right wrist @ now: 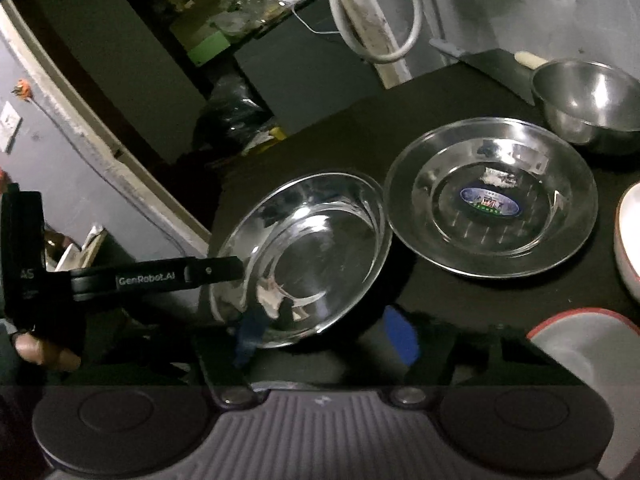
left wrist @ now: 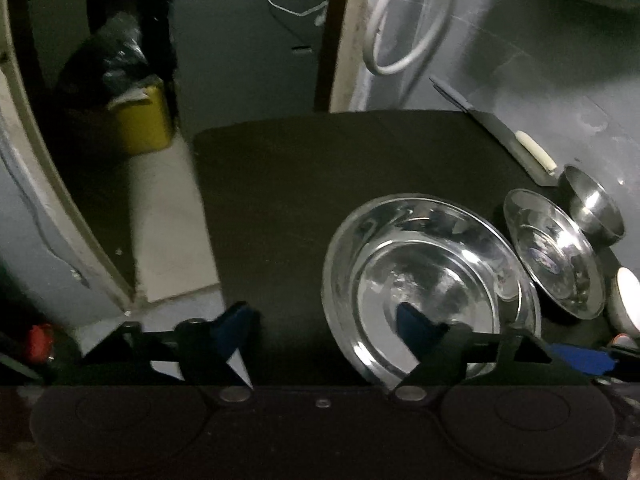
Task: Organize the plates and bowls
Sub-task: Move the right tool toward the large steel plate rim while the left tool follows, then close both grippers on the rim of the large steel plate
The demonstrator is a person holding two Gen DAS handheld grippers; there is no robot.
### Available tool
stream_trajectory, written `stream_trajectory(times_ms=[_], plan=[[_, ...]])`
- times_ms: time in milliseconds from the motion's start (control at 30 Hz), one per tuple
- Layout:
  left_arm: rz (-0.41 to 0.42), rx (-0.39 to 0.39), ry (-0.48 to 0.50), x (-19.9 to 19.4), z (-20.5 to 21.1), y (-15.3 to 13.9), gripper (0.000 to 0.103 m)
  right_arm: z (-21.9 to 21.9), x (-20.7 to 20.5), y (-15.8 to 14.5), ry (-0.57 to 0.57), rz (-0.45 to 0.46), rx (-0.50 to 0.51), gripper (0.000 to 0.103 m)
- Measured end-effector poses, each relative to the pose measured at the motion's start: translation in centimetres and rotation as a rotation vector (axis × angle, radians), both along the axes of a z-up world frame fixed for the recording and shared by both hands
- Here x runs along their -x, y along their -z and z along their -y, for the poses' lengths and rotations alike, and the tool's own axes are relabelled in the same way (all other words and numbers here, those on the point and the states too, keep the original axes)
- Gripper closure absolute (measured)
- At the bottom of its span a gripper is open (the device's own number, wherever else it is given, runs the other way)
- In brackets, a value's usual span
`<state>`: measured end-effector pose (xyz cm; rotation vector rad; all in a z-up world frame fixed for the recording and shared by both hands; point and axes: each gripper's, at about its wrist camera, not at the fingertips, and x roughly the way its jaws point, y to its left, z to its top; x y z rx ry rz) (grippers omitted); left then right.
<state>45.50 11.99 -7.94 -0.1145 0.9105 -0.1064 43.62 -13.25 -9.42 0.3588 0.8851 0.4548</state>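
A dark table [left wrist: 304,184] stands by a grey wall [left wrist: 540,52] where a white hose [left wrist: 404,52] loops, with a yellow bin [left wrist: 144,120] under a black bag [left wrist: 108,56] on the floor beyond, and a green box [right wrist: 210,49] on a cluttered shelf.

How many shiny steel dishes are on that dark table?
3. A deep steel plate lies nearest the grippers, a steel plate with an oval sticker lies right of it, and a steel bowl stands behind. More may lie outside the frame.

A dim, cluttered home kitchen corner: steel plates [right wrist: 492,200] and a bowl [right wrist: 588,104] on a dark table [left wrist: 300,184], a full trash bag [left wrist: 116,56] beside.
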Motion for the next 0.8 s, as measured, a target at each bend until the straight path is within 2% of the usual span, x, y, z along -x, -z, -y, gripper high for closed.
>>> stream_trajectory(times_ms=[33, 100, 200, 300, 400, 467, 567, 800], plan=[[-0.006, 0.011, 0.003, -0.2, 0.0, 0.2, 0.031, -0.1, -0.3, 0.3, 0.008, -0.014, -0.002, 0.043], [-0.014, 0.032, 0.009, -0.5, 0.0, 0.5, 0.046, -0.2, -0.5, 0.6, 0.021, -0.023, 0.0, 0.051], [-0.031, 0.064, 0.019, -0.6, 0.1, 0.9, 0.064, -0.5, -0.9, 0.8, 0.03, -0.021, 0.011, 0.058], [-0.039, 0.072, 0.021, -0.8, 0.2, 1.1, 0.077, -0.6, -1.1, 1.0, 0.039, -0.022, 0.019, 0.069], [-0.038, 0.062, 0.008, -0.8, 0.2, 1.1, 0.084, -0.7, -1.2, 1.1, 0.045, -0.018, 0.026, 0.078], [-0.039, 0.062, -0.004, -0.7, 0.0, 1.1, 0.09, -0.7, -1.2, 1.1, 0.046, -0.016, 0.029, 0.079], [-0.042, 0.082, -0.01, -0.5, -0.4, 1.1, 0.09, -0.8, -1.1, 1.1, 0.04, -0.005, 0.037, 0.08], [-0.005, 0.072, -0.016, 1.3, 0.0, -0.1, 0.089, -0.4, -0.6, 0.4, 0.019, 0.029, 0.043, 0.08]])
